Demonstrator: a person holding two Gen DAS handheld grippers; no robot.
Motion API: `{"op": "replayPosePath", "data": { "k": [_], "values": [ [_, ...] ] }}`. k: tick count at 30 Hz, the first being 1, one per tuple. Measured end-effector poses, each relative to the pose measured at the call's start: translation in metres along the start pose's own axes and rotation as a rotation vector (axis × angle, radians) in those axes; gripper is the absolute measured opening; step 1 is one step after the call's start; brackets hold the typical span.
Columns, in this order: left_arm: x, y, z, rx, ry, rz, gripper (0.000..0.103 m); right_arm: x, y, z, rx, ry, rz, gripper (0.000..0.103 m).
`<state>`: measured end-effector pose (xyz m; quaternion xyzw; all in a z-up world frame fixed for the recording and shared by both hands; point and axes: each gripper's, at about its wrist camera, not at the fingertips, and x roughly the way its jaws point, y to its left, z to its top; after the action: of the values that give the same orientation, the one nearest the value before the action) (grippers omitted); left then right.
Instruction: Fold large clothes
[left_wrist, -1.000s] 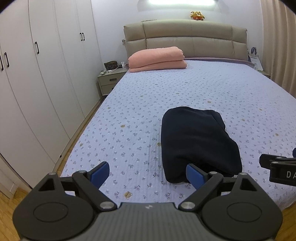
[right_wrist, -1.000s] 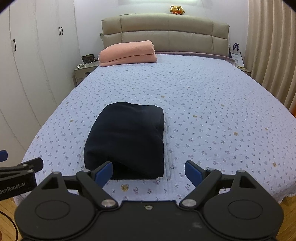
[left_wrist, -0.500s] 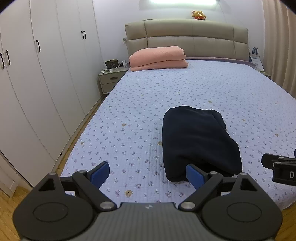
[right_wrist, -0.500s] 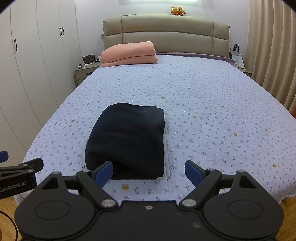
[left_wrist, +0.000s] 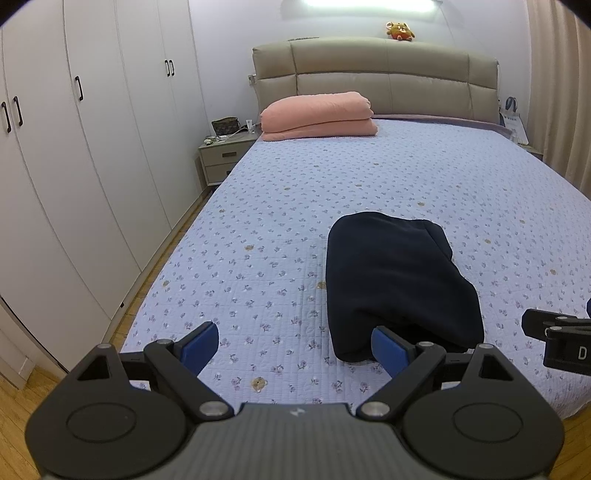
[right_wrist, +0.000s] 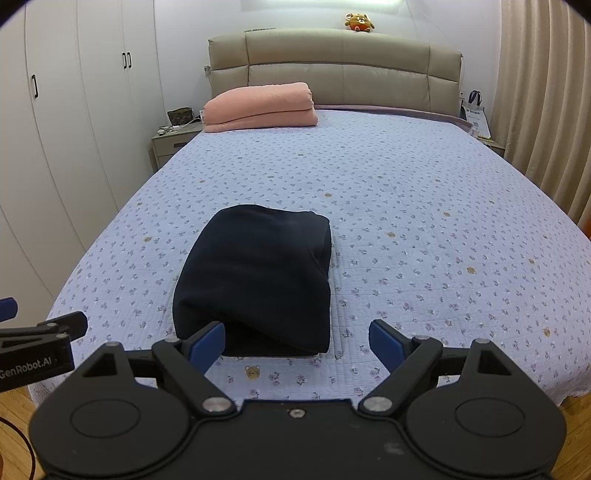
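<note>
The room is bright. Light comes from a glowing white strip light high on the wall above the padded beige headboard. Both pictures are sharp, with no blur. The corners go black and round. The tall white wardrobe doors bend like a bow. The folded dark navy garment shows little detail.

The folded garment lies on the bed near its foot, just ahead of my left tongs and right tongs. Behind it, at the headboard, sits a folded blanket. A nightstand stands left of the bed, wardrobes further left, apparently curtains right.
</note>
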<state>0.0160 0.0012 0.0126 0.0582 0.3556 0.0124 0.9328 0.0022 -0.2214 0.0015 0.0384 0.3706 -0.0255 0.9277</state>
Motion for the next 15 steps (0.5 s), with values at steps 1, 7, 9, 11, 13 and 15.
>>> {"op": "replayPosePath", "data": {
  "k": [1,7,9,11,13,15],
  "values": [
    [-0.0001,0.0001,-0.0002,0.0,0.0,0.0,0.092,0.0,-0.0002,0.0,-0.001,0.0,0.001,0.1],
    [-0.0004,0.0012,-0.0019,-0.006,0.005,0.0,0.092,-0.0003,0.0014,0.0001,-0.003,0.001,0.001,0.1],
    [-0.0006,0.0014,-0.0024,-0.007,0.007,-0.001,0.092,-0.0003,0.002,0.0001,-0.006,0.002,0.001,0.1],
    [-0.0008,0.0015,-0.0027,-0.008,0.008,-0.001,0.092,-0.0003,0.0015,0.0002,-0.007,0.004,0.004,0.1],
    [-0.001,0.0019,-0.0026,-0.01,0.008,0.0,0.092,0.0002,0.0002,0.0001,-0.011,0.006,0.007,0.1],
    [-0.0014,0.0024,-0.0032,-0.012,0.008,0.0,0.092,0.0003,-0.0007,0.0001,-0.013,0.008,0.009,0.1]
  ]
}}
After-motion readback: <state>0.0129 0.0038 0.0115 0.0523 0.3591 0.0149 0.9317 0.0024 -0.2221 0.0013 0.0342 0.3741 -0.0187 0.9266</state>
